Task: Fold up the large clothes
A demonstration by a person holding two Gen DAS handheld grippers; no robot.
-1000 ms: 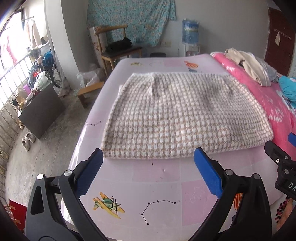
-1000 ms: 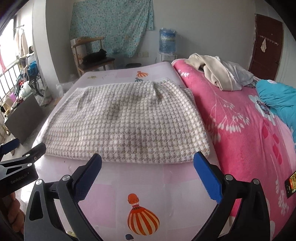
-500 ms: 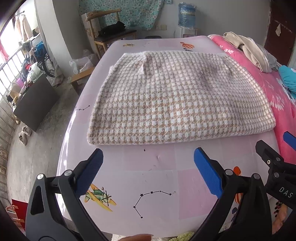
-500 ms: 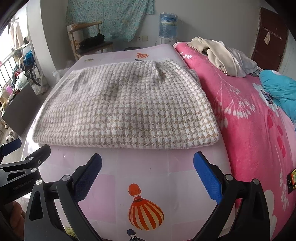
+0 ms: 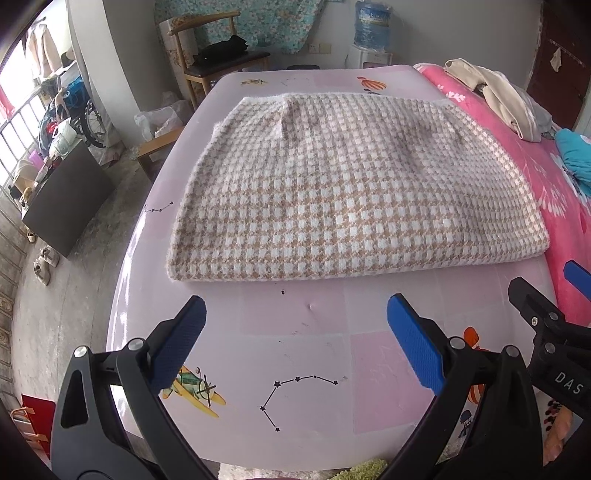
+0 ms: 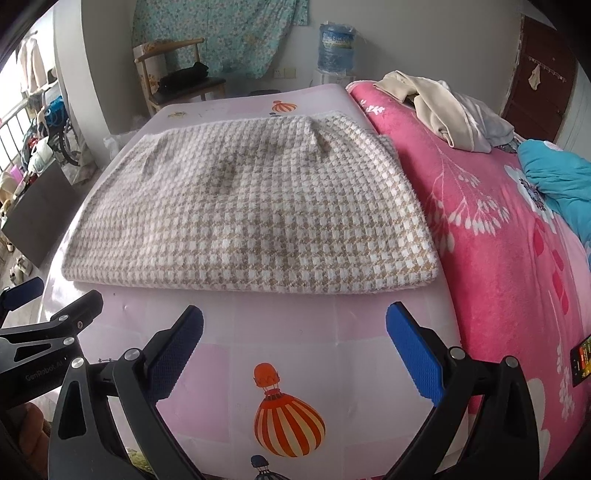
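Note:
A beige and white houndstooth garment (image 5: 351,188) lies folded flat on the pale pink mat (image 5: 314,350); it also shows in the right wrist view (image 6: 251,214). My left gripper (image 5: 293,343) is open and empty, held above the mat just short of the garment's near edge. My right gripper (image 6: 293,347) is open and empty, also short of the near edge, toward its right corner. The right gripper shows at the right edge of the left wrist view (image 5: 546,325); the left gripper shows at the left edge of the right wrist view (image 6: 48,332).
A pink floral blanket (image 6: 498,236) covers the bed on the right, with a heap of beige clothes (image 6: 443,107) and a teal cloth (image 6: 554,177) on it. A wooden chair (image 5: 218,59), a water jug (image 5: 371,22) and floor clutter stand beyond the mat's far and left edges.
Both grippers have risen and tilted down, so the garment sits lower and nearer in both views. Both stayed open. The garment has not moved.

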